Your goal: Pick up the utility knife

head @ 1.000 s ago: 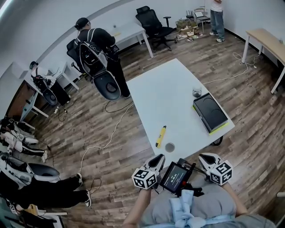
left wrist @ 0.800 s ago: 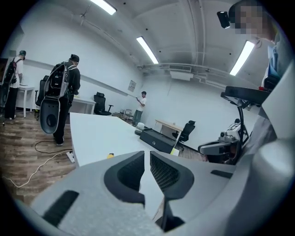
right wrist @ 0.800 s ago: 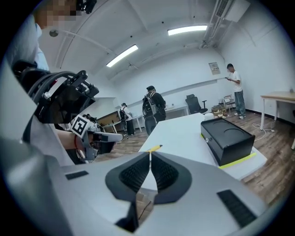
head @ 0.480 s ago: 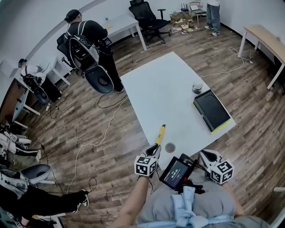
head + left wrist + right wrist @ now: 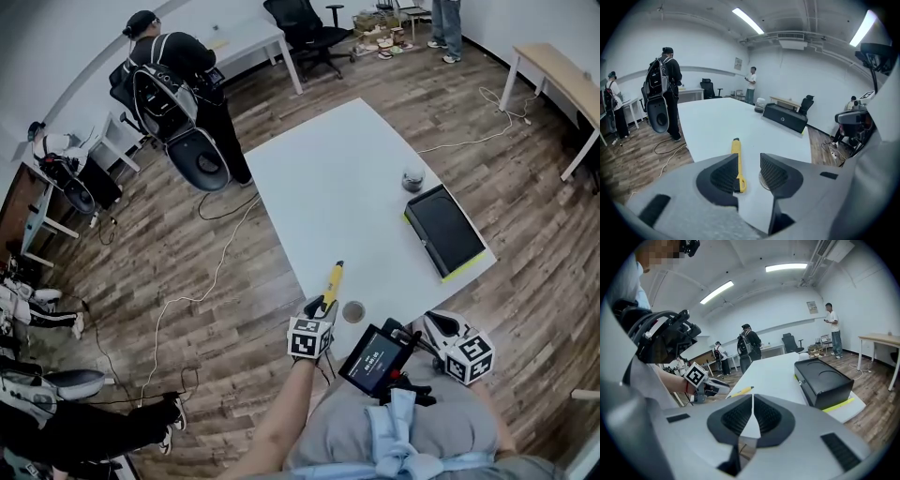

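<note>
Head view: a slim yellow plastic utility knife lies flat near the close edge of the smooth white worktop, not yet lifted, with the left tool at its near end. Left gripper view: that tool's ribbed black pads are opening, and the knife's looped tail lies between them, ungripped. Right gripper view: the right tool is pressed together and empty.

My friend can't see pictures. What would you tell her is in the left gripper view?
The left gripper is opening its jaws around the near end of a yellow knife lying on a white table, not yet gripped. A black case sits farther back on the table, and a person with a backpack stands at its left side.
</note>
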Available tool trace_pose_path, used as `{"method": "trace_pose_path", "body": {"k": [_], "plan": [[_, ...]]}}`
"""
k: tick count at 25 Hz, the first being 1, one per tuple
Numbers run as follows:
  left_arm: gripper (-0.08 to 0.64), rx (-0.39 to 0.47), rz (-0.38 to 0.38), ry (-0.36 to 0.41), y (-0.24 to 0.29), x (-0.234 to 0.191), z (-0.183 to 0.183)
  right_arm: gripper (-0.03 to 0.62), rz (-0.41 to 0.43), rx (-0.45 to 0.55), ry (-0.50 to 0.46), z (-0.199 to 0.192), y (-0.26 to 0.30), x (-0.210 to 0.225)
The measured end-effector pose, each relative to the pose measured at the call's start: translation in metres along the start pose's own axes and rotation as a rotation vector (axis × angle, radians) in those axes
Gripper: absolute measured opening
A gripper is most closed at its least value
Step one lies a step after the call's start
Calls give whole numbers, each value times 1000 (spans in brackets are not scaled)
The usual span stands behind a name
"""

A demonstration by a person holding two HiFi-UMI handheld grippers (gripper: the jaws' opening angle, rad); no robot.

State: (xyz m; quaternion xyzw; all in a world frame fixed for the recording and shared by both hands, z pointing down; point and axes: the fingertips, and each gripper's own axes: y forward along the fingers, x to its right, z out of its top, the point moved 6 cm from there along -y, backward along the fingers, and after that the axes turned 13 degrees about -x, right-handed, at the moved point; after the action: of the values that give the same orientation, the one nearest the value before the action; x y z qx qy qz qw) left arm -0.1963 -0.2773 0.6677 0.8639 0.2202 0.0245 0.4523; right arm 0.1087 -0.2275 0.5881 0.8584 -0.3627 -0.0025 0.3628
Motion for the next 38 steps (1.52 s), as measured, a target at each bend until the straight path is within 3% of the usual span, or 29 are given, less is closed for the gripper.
{"method": "trace_pose_path", "body": {"k": [8, 13, 29, 34, 38], "plan": [[146, -109, 60, -2, 25, -6, -7, 30, -13, -14, 23, -9, -5, 12], [149, -121, 93, 3, 33, -13, 7, 29, -12, -17, 28, -11, -5, 16], [150, -333, 96, -6, 78, -18, 0, 30, -15, -34, 44, -9, -4, 34], [149, -350, 99, -14, 84, -22, -1, 30, -24, -40, 46, -12, -5, 36], [149, -308, 119, -16, 89, -28, -7, 30, -26, -43, 42, -15, -7, 39]]}}
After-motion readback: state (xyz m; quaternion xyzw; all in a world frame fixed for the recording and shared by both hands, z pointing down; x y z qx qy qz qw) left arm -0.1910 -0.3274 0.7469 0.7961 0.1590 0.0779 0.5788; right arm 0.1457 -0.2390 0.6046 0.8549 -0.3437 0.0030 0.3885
